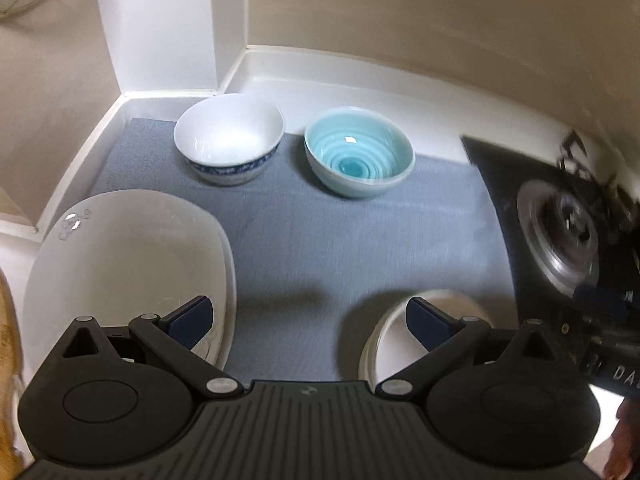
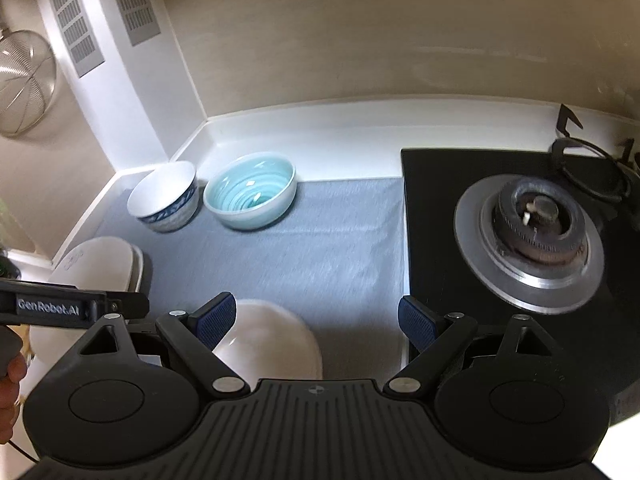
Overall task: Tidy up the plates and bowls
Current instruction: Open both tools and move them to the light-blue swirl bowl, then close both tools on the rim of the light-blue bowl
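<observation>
Both grippers (image 1: 308, 320) (image 2: 316, 320) tilted down, wide-jawed

I'm looking down at a white counter (image 2: 352, 140) with a raised lip along the back, tucked into a corner of beige walls (image 2: 360, 32). A grey mat (image 1: 304, 240) covers most of it. To the right sits a black hob (image 2: 448, 208) with a steel-ringed burner (image 2: 532, 240) and part of a pan support (image 2: 588, 168). A white column (image 2: 120, 92) with two grey vents (image 2: 136, 4) rises at the left, beside a hanging wire strainer (image 2: 24, 80). The light is soft and even
</observation>
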Available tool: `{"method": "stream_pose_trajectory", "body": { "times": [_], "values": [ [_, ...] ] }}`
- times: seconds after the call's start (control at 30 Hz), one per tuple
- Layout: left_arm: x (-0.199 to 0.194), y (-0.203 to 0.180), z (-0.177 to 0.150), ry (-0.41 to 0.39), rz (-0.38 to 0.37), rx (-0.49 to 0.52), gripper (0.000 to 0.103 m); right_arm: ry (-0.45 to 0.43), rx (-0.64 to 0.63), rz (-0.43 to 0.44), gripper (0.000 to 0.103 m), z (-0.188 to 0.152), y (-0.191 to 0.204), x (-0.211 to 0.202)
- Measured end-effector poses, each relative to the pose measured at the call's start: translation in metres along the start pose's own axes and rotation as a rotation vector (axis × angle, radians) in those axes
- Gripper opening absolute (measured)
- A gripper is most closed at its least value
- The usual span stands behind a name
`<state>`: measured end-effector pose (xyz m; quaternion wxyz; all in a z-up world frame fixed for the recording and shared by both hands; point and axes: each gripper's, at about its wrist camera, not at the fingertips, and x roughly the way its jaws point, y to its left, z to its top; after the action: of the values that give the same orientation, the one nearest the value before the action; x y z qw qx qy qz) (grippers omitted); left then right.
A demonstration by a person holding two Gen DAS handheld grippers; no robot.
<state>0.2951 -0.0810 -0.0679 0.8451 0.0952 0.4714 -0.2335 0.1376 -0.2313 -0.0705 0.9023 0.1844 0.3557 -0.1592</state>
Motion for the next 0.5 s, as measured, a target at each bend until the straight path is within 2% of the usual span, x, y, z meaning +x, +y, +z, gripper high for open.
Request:
{"method": "stream_pose_trajectory", "body": {
  "times": [0.37,0.5],
  "values": [
    [0.046,0.007,0.052,-0.007,0.038,-0.184,0.103,-0.012,-0.007,0.003,0.090,0.051,-0.019,0.056],
    [0.071,0.014,0.068,0.013,0.024,-0.265,0.103,-0.019,-0.022,0.010,0.090,0.074,-0.021,0.083]
  ]
}}
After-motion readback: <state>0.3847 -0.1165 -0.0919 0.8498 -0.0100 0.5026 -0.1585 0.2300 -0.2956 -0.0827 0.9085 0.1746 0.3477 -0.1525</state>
